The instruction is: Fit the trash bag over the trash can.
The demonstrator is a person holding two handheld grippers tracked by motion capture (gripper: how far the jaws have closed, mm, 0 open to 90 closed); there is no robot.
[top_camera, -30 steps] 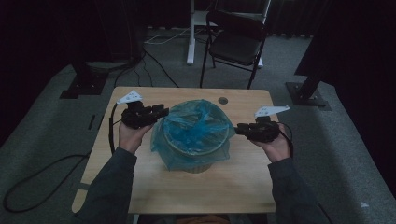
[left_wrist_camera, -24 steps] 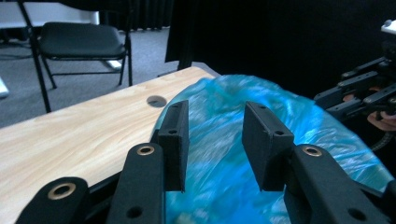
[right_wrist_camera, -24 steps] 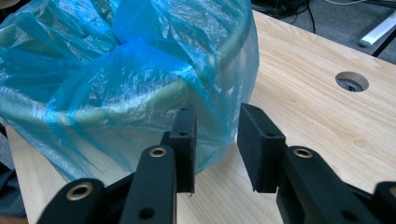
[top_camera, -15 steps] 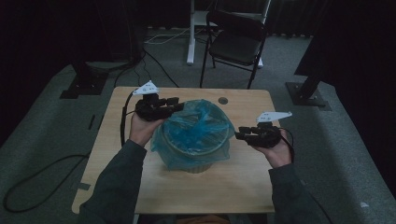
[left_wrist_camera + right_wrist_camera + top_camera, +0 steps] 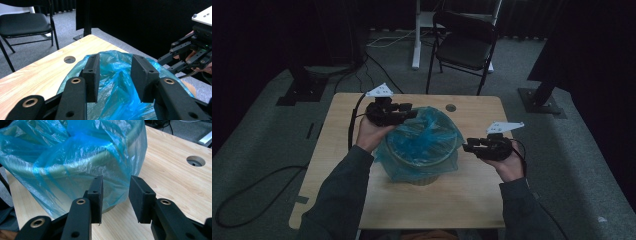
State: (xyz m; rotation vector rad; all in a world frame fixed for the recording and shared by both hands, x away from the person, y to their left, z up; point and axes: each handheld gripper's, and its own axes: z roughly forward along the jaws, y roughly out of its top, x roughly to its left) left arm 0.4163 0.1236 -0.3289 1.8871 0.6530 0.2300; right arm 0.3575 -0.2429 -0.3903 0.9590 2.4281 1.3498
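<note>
- The left gripper has its two black jaws parted with nothing pinched between them; they have just been opening wider. In the left gripper view the blue plastic bag shows through the gap between the pads, below and beyond them.
- The right gripper also has its jaws apart and gripping nothing. In the right gripper view the pads sit just short of the bag's hanging skirt, low on the bin's side, and no pad presses on the plastic.
- The bag lines a round bin, its edge folded out over the rim and draped down the outside wall. Loose crumpled plastic fills the mouth.
- The bin stands near the middle of a light wooden table. The left gripper hovers at the bin's far left rim; the right gripper sits beside its right side, lower down.
- A person's hands hold both grippers, with dark-sleeved forearms coming in from the near edge.
- A round cable hole is set in the tabletop behind the bin.
- Beyond the table a black folding chair stands on grey carpet.
</note>
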